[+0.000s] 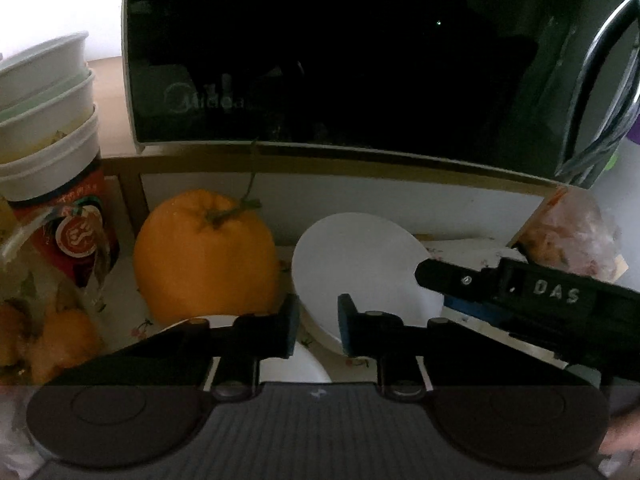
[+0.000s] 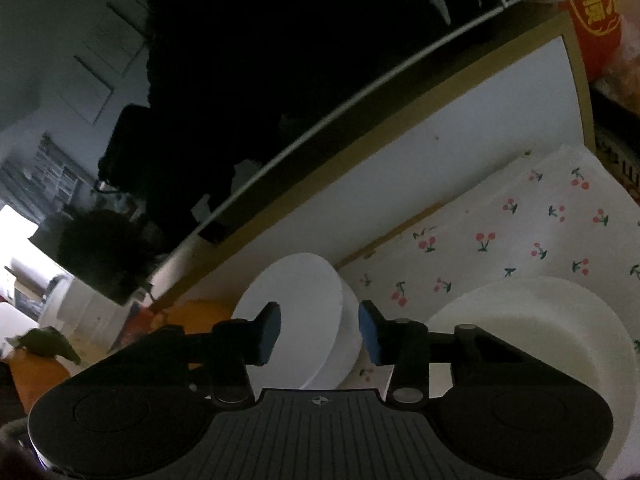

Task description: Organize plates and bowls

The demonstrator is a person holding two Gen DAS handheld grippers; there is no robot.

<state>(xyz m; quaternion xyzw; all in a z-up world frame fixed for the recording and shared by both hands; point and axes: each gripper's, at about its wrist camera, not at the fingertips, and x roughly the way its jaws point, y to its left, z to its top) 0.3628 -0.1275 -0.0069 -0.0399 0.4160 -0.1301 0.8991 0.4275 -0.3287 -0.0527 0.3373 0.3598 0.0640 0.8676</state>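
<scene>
A white bowl point(image 1: 360, 264) stands tilted on its edge on the cherry-print cloth point(image 2: 560, 216), under the microwave shelf. My left gripper point(image 1: 316, 328) is open, its fingers either side of the bowl's lower rim. My right gripper point(image 2: 320, 332) is open too, its pads straddling the bowl's point(image 2: 304, 304) edge; it shows in the left wrist view point(image 1: 520, 292) reaching in from the right. Another white dish point(image 2: 532, 320) lies flat to the right under the right gripper. A third white dish point(image 1: 296, 364) shows just under the left fingers.
A black microwave point(image 1: 340, 52) sits on the shelf above. A large orange fruit point(image 1: 204, 252) lies left of the bowl. Stacked bowls point(image 1: 44, 120) rest on a red cup point(image 1: 76, 232) at far left. A plastic bag of food point(image 1: 576, 232) is at right.
</scene>
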